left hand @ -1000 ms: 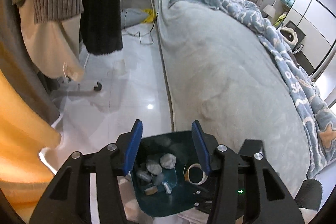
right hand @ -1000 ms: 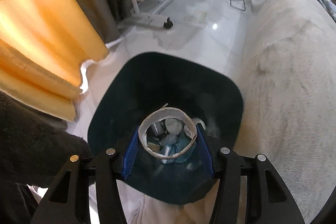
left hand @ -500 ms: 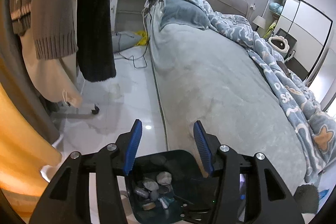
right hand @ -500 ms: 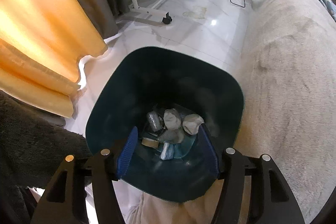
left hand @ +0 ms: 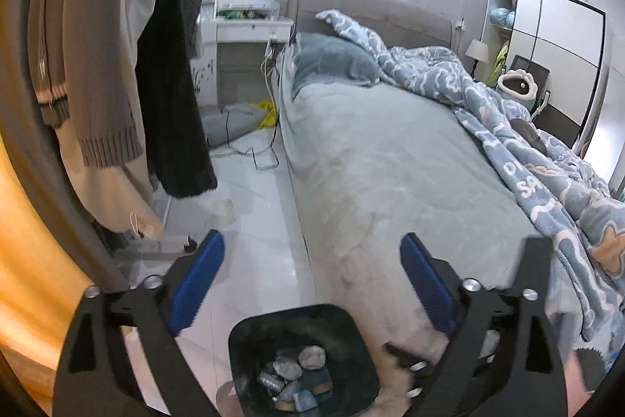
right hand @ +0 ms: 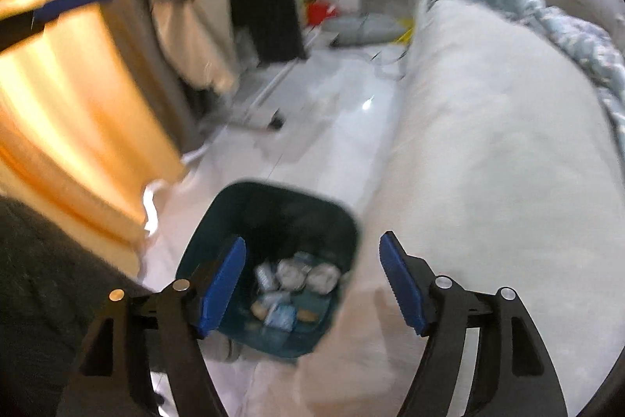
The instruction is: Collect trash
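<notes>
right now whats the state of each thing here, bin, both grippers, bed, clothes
bin: upright on the floor beside the bed, open top, trash piled at the bottom
left gripper: open, nothing between its fingers; jaws have just been opening
right gripper: open, empty, above the bin; jaws have just been opening
bed: unmade, patterned duvet bunched along the far side
hanging clothes: hung up, off the floor

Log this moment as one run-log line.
left claw: open, empty, jaws just opening | right claw: open, empty, jaws just opening | bin: on floor beside bed, holds trash
</notes>
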A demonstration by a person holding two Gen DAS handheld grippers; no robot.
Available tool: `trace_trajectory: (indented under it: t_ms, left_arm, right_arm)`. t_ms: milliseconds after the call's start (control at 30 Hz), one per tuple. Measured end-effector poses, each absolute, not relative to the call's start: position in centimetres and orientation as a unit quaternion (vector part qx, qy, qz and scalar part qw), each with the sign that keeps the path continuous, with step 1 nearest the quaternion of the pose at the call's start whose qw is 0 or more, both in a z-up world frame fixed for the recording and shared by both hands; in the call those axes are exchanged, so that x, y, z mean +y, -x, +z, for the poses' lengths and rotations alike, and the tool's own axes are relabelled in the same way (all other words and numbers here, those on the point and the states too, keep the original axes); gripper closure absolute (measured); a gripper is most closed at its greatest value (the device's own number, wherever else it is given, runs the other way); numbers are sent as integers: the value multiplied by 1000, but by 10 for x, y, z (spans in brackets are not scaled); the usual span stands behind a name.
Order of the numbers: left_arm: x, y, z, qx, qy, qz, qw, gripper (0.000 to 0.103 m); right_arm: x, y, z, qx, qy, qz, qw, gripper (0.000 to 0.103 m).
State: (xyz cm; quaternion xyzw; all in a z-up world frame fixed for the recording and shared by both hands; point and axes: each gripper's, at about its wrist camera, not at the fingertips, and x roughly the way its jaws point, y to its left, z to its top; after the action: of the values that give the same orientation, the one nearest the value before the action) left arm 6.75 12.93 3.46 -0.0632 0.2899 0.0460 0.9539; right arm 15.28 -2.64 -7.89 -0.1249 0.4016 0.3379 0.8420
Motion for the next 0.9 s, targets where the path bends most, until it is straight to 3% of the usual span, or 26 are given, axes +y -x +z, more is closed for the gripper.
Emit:
trace_trajectory:
  t_ms: [133, 333, 600, 900]
  left_arm:
    - [112, -56, 36, 283, 49, 57, 956, 4]
    - [87, -38, 26, 286, 26, 59, 956, 3]
    - [68, -16, 11, 309, 35, 61, 948, 3]
    - [61, -7, -7, 337, 55, 57, 938, 3]
  right_arm:
    - [-78, -140, -42, 347, 93, 302, 883, 16]
    - [-151, -121, -2, 292, 66, 244, 922, 6]
    - [-227, -82, 17, 268, 44, 201, 941, 3]
    - [-274, -68, 1, 290, -17, 187, 938, 3]
